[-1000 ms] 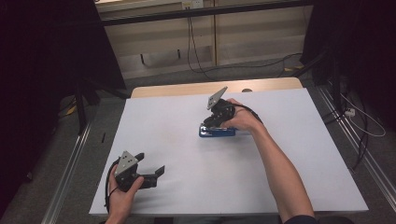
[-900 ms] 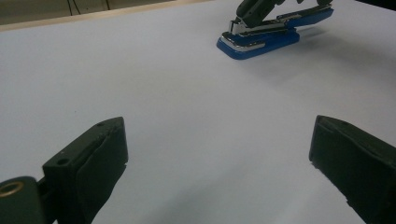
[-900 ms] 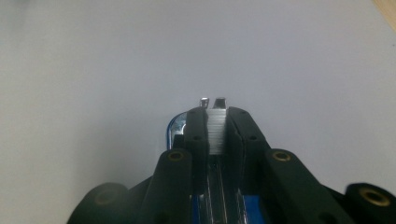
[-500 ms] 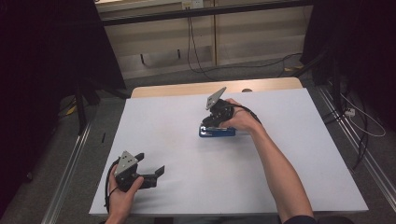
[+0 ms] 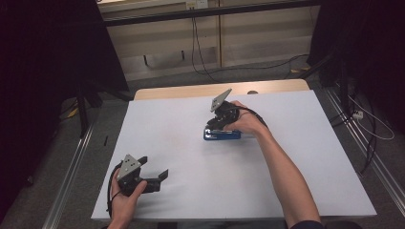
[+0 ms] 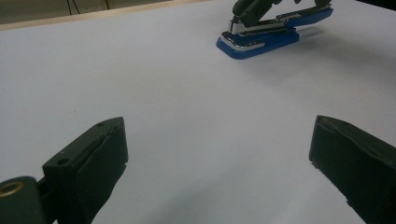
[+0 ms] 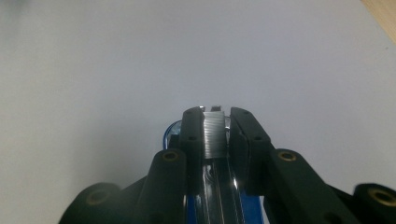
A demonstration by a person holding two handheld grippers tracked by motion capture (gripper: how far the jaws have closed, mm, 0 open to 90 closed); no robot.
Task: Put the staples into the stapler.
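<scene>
A blue and chrome stapler (image 5: 222, 135) lies on the white table (image 5: 200, 162) right of centre, with its nose to the left. My right gripper (image 5: 216, 125) comes down on it from above. In the right gripper view the gripper (image 7: 215, 115) has its pads against both sides of the stapler's ribbed metal top (image 7: 215, 137). The jaws have just been easing open a little, with the top still between them. My left gripper (image 5: 154, 168) rests low at the table's front left, open and holding nothing. The left gripper view (image 6: 215, 135) shows the stapler (image 6: 261, 39) far ahead.
A wooden strip (image 5: 191, 90) runs along the table's far edge. Cables (image 5: 200, 52) trail across the floor behind the table. Metal rails (image 5: 71, 167) flank the table on both sides, and dark curtains hang at the left and right.
</scene>
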